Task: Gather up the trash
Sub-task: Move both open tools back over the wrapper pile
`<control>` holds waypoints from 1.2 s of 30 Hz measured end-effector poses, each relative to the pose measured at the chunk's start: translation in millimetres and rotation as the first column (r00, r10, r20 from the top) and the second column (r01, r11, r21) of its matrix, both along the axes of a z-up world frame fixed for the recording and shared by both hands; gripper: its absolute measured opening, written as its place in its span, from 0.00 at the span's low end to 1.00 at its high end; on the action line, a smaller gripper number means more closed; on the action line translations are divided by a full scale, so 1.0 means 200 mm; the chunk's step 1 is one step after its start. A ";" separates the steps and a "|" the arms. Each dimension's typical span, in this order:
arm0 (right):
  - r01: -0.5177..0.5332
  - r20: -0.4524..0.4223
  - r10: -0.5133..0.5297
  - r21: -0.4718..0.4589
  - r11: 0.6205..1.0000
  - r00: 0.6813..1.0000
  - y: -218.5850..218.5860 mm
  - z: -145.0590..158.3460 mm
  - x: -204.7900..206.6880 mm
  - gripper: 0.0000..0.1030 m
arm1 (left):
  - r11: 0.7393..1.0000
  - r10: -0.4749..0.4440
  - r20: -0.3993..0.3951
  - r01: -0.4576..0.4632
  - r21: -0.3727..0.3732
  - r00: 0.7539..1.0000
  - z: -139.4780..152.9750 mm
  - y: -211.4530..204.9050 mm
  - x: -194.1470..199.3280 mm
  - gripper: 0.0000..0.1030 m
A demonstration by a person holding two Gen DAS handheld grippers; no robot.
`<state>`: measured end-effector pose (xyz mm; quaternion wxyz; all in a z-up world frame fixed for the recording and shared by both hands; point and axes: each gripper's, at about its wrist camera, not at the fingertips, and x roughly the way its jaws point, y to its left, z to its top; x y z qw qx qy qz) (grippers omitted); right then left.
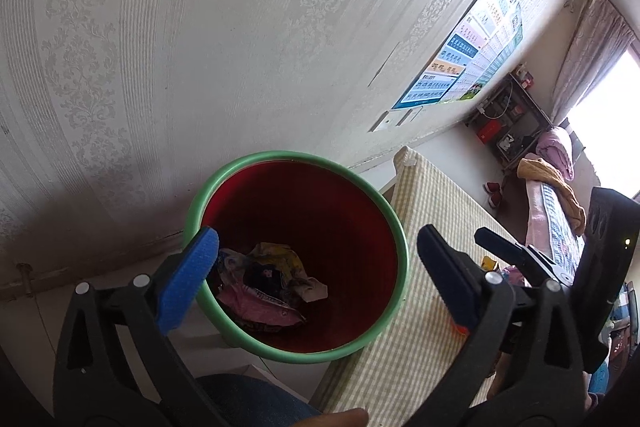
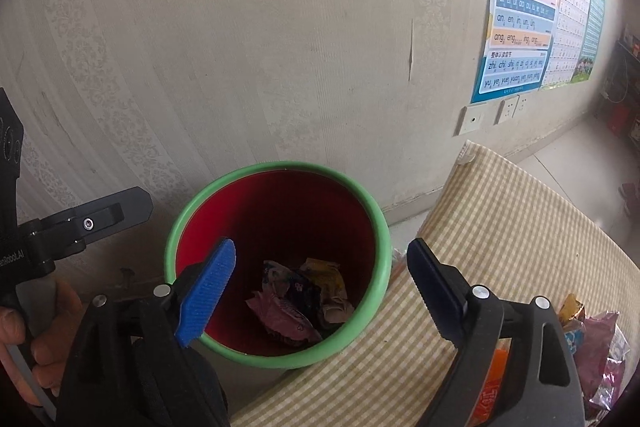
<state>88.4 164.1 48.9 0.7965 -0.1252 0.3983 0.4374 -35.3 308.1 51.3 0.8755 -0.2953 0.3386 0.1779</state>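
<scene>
Both grippers – left (image 1: 316, 275), right (image 2: 320, 291) – fingers wide open, empty, above red plastic bin with green rim (image 2: 378, 267). Crumpled wrappers (image 2: 296, 303) already inside – more foil packets (image 2: 596, 343) left on checked-cloth counter (image 2: 500, 227).

Checked yellow tablecloth (image 2: 500, 227) over the table, crumpled snack wrappers (image 2: 600, 347) at its near right edge.

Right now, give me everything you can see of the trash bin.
The trash bin is a round, open-topped bucket, plastic by its look, with a light green rim and a dark red inside. It stands upright on the floor by the patterned wall, beside the checked-cloth table edge; whether it touches them is unclear. No lid shows. At the bottom lie crumpled wrappers in pink, yellow and dark colours, filling it only slightly. Both grippers hang open above it; neither touches it.
</scene>
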 end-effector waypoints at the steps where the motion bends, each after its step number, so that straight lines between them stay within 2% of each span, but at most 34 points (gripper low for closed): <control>1: 0.009 0.002 -0.009 0.002 1.000 1.000 -0.03 0.01 -0.01 0.83 | 1.000 -0.007 -0.001 0.007 0.006 1.000 0.01 -0.02 0.00 0.95; 7: 0.075 0.004 -0.075 0.018 0.997 0.997 -0.24 0.06 -0.02 0.83 | 0.997 -0.076 0.000 0.076 0.031 0.997 0.08 -0.19 0.04 0.95; 16: 0.205 0.025 -0.206 0.034 0.978 0.978 -0.68 0.13 -0.02 0.83 | 0.981 -0.190 0.015 0.189 0.052 0.982 0.16 -0.52 0.11 0.95; 29: 0.390 0.016 -0.392 0.076 0.918 0.920 -1.23 0.17 -0.02 0.83 | 0.942 -0.328 0.005 0.326 0.085 0.945 0.21 -0.91 0.21 0.95; 36: 0.466 0.024 -0.468 0.064 0.883 0.883 -1.50 0.16 0.00 0.83 | 0.915 -0.395 -0.013 0.395 0.087 0.919 0.20 -1.10 0.28 0.95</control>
